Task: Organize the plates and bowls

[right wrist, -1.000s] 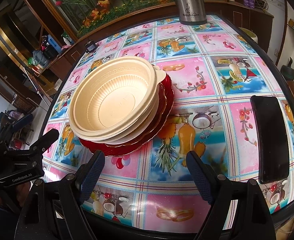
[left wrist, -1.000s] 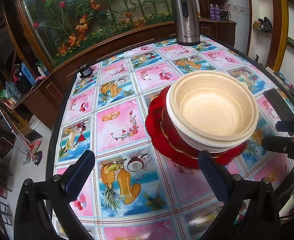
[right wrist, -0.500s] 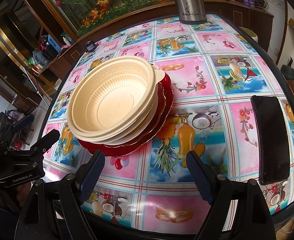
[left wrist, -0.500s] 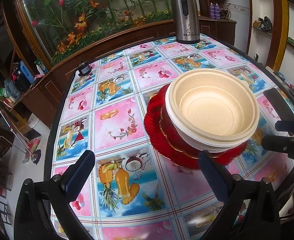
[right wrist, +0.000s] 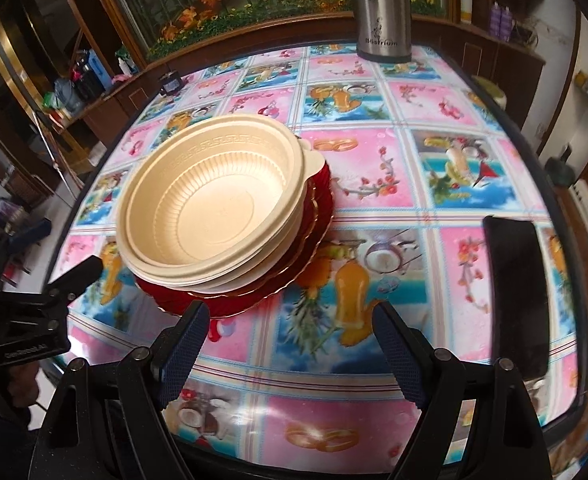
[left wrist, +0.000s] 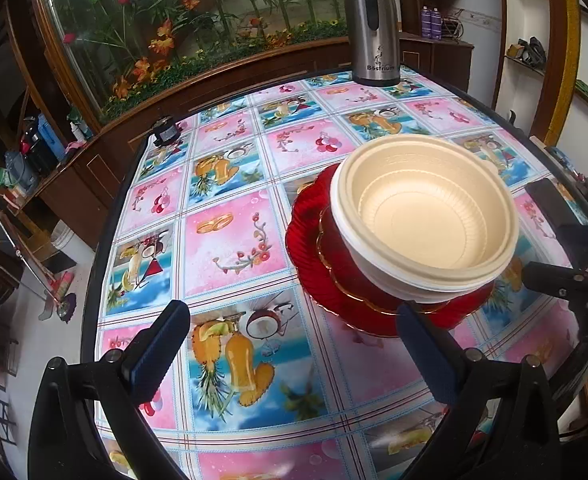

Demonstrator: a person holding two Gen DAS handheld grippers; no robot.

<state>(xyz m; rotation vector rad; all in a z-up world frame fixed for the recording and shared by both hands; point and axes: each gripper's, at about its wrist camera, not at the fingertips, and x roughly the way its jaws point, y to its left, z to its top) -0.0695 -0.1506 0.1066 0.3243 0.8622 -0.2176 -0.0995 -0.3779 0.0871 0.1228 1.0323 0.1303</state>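
One stack stands on the table: cream bowls (left wrist: 426, 216) (right wrist: 214, 208) nested on top of red plates with gold rims (left wrist: 310, 256) (right wrist: 294, 276). My left gripper (left wrist: 294, 356) hovers open, near side of the stack and to its left, nothing between its fingers. My right gripper (right wrist: 290, 352) is open too, just in front of the stack's right edge, empty. Each gripper shows in the other's view: the right gripper (left wrist: 574, 280) at the right border, the left gripper (right wrist: 42, 292) at the left border.
A steel thermos jug (left wrist: 372, 28) (right wrist: 382, 12) stands at the table's far edge. A black phone (right wrist: 518, 296) (left wrist: 554, 216) lies flat to the right of the stack. A small dark object (left wrist: 166, 134) sits at the far left corner. Patterned tablecloth (left wrist: 234, 232) covers the table.
The right wrist view has shifted slightly, so the stack sits a little higher and closer to the right gripper's left finger. The left gripper has held still. Nothing on the table has moved.
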